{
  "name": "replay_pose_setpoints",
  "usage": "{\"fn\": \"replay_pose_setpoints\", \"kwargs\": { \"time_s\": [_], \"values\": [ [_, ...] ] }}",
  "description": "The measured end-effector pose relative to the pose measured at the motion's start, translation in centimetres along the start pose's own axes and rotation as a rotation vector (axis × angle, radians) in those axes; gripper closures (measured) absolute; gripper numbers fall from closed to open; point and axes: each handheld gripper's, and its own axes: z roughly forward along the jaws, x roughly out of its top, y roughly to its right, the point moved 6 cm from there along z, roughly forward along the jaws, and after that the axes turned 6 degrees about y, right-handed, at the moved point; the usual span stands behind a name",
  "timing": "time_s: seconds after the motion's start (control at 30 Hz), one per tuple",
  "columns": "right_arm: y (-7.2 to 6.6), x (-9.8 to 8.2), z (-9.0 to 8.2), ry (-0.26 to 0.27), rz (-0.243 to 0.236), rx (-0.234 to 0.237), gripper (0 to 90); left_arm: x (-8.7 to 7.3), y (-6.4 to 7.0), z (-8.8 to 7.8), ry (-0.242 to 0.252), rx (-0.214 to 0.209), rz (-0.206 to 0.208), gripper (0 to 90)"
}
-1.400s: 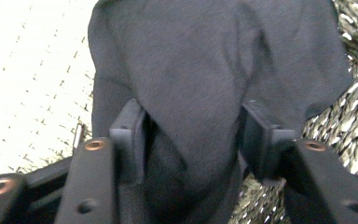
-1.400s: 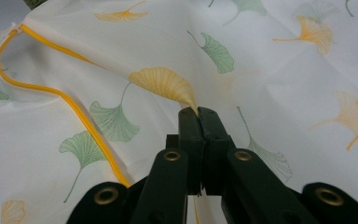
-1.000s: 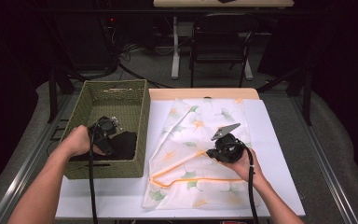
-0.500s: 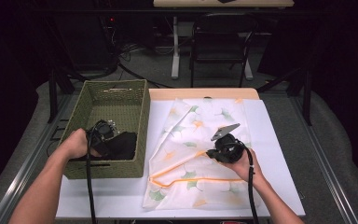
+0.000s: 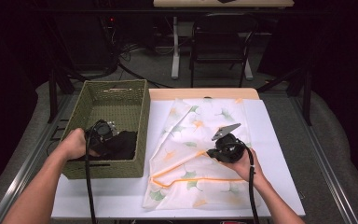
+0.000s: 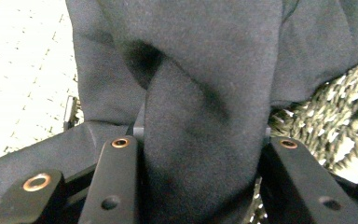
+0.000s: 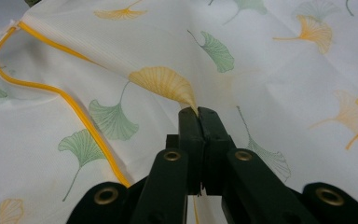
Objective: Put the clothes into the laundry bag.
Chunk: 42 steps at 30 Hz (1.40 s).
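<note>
Now L gripper (image 6: 200,186) just closing on black cloth (image 6: 205,93) in basket (image 5: 121,100); R gripper (image 7: 198,116) pinches bag (image 7: 270,60).

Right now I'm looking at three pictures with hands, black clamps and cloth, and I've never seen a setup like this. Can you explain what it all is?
No robot here: a person holds a hand tool with two black jaws in each hand. The wide picture comes from a camera above the table; the two close-ups come from cameras riding on the tools, looking along the jaws.

On the white table stand a woven basket and a pale mesh bag printed with green and orange leaves and edged with an orange zipper.

The left tongs reach into the basket. Their jaws have just been closing, and a fold of dark cloth now fills the gap between them.

The right tongs are shut, pinching a small peak of the bag's fabric.
</note>
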Motion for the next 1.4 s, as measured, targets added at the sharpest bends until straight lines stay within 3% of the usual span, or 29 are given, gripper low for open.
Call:
{"fn": "replay_pose_setpoints", "kwargs": {
  "time_s": [0.43, 0.6, 1.07, 1.4],
  "values": [
    [0.0, 0.0, 0.0, 0.001, 0.0, -0.002, 89.6, -0.1, 0.0, -2.9, 0.059, 0.014, -0.016, 61.1],
    [0.1, 0.1, 0.0, 0.004, 0.001, -0.002, 89.6, 0.1, 0.1, -3.7, 0.055, 0.041, -0.003, 61.2],
    [0.1, 0.1, 0.0, 0.009, 0.003, -0.004, 89.6, 0.3, 0.3, -5.6, 0.069, 0.033, -0.021, 61.3],
    [0.1, 0.1, -0.1, 0.008, 0.004, -0.007, 89.6, 0.8, 0.7, -7.5, 0.068, 0.055, -0.022, 61.4]
  ]
}}
